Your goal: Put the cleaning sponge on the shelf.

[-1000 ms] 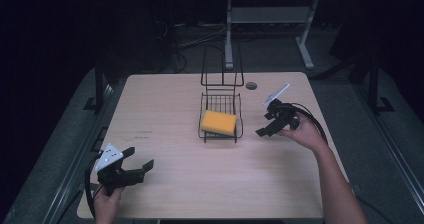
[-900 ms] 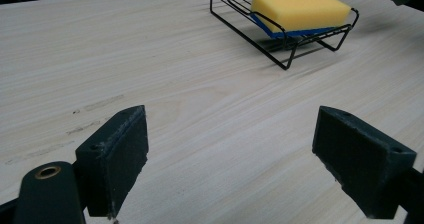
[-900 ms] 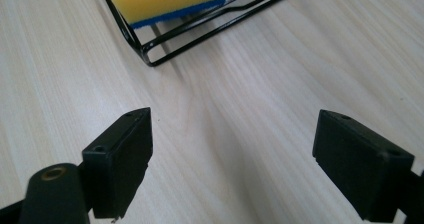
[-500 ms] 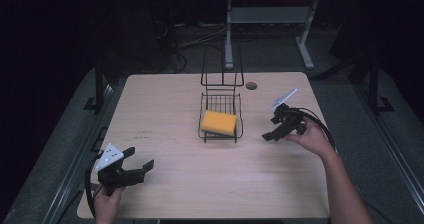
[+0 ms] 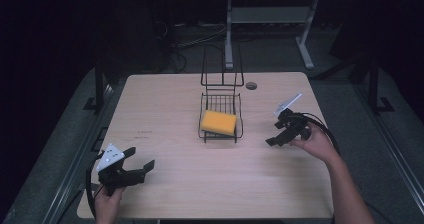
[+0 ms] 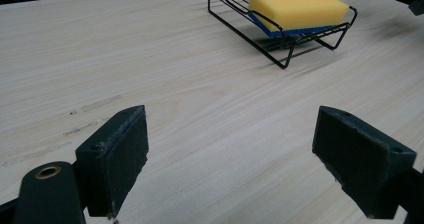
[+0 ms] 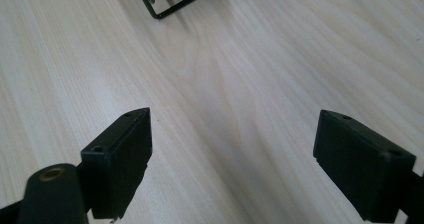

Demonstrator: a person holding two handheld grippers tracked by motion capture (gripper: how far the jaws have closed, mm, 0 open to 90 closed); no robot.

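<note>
Yellow rectangular foam sponge (image 5: 218, 122) lies flat in the black wire rack (image 5: 239, 115) mid-counter, long axis crosswise. Right gripper (image 5: 278, 136), fingers spread and empty, is nearer, just right of it. Left gripper (image 5: 138, 168), also spread, sits well apart.

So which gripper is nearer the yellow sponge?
Right. The right gripper sits just right of the sponge in its wire rack; the left gripper is farther, near the table's front-left.

Left gripper (image 5: 142, 168): we hold it low at our near left, jaws spread wide with nothing between them, grey plate on top, our left hand (image 5: 107, 203) gripping from behind. Right gripper (image 5: 274, 140): we hold it out at our right, tilted downward, jaws parted wide and empty, our right hand (image 5: 316, 143) and forearm extended behind it.
</note>
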